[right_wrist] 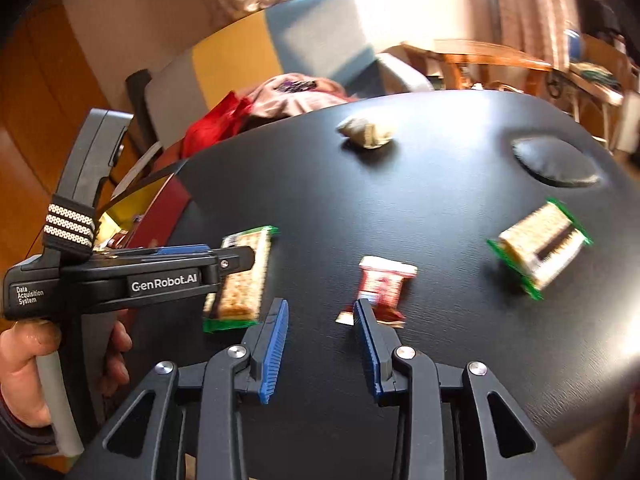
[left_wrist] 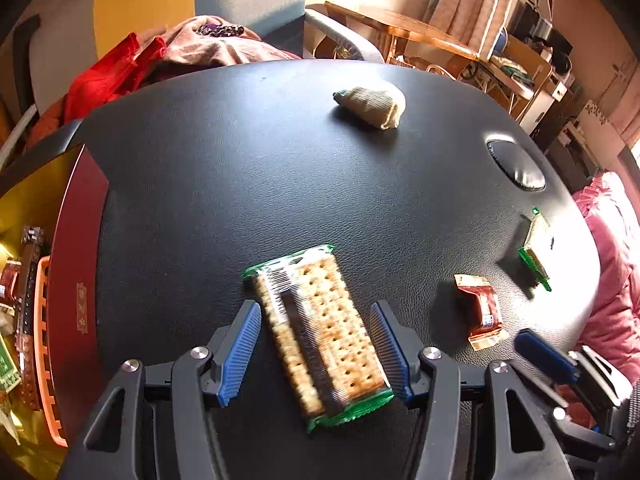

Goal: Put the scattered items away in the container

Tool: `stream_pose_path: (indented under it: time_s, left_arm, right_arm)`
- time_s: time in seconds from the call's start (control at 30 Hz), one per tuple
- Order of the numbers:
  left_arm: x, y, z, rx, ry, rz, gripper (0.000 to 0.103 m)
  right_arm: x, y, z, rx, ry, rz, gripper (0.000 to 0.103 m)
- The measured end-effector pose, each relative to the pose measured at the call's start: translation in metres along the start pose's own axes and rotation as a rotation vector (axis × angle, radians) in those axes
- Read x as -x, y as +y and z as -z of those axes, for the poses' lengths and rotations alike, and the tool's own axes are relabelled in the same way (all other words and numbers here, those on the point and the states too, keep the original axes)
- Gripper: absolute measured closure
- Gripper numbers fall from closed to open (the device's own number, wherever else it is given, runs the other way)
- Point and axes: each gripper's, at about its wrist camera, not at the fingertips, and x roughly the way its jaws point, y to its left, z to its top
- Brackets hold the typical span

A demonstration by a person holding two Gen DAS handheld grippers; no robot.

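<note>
- The left hand-held gripper (left_wrist: 314, 354) hangs over the long cracker pack (left_wrist: 318, 330), which lies flat on the black bench (left_wrist: 280, 168). The jaws are spread, one blue pad on each side of the pack, and neither pad looks to be pressing on it.
- The pack's long axis runs away from the left wrist camera and leans a little to the left at its far end, so it lies almost along the line of the fingers. The pads face its two long sides, which suits a pinch across the narrow width.
- The right hand-held gripper (right_wrist: 322, 346) is partly spread with nothing between its pads. The red sachet (right_wrist: 382, 288) lies just ahead of it, beside the right-hand pad's tip; whether they touch cannot be told through the blur.
- A second cracker pack (right_wrist: 540, 242) lies further to the right, nearer the right hand than the left. A beige rolled sock (left_wrist: 372, 106) sits well apart near the far edge.
- The container, an orange basket (left_wrist: 46, 354), lies at the far left of the left wrist view, off the bench edge, beside a dark red box (left_wrist: 76, 264). My judgement: the left hand is nearer to it and carries the long pack leftward once it is gripped.
</note>
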Motion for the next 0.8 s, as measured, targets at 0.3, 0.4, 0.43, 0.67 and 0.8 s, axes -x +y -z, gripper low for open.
stream_pose_path:
  time_s: [0.3,0.4,0.43,0.67,0.8]
  left_arm:
    - [-0.007,-0.001,0.007,0.010,0.004,-0.057,0.044]
    - [-0.013,0.006,0.010,0.032,0.025,-0.051,0.044]
    - [-0.014,0.008,0.010,0.035,0.030,-0.049,0.045]
    - [-0.013,0.009,0.013,0.013,0.025,-0.057,0.045]
    - [-0.011,0.012,0.014,0.010,0.030,-0.042,0.045]
  right_arm:
    - [0.003,-0.021,0.000,-0.055,-0.013,0.071,0.052]
    - [-0.004,-0.021,-0.003,-0.044,-0.009,0.087,0.051]
    - [-0.007,-0.020,-0.004,-0.038,-0.006,0.094,0.051]
    - [-0.027,-0.018,-0.012,-0.027,0.017,0.141,0.056]
    - [-0.035,-0.017,-0.013,-0.022,0.035,0.140,0.068]
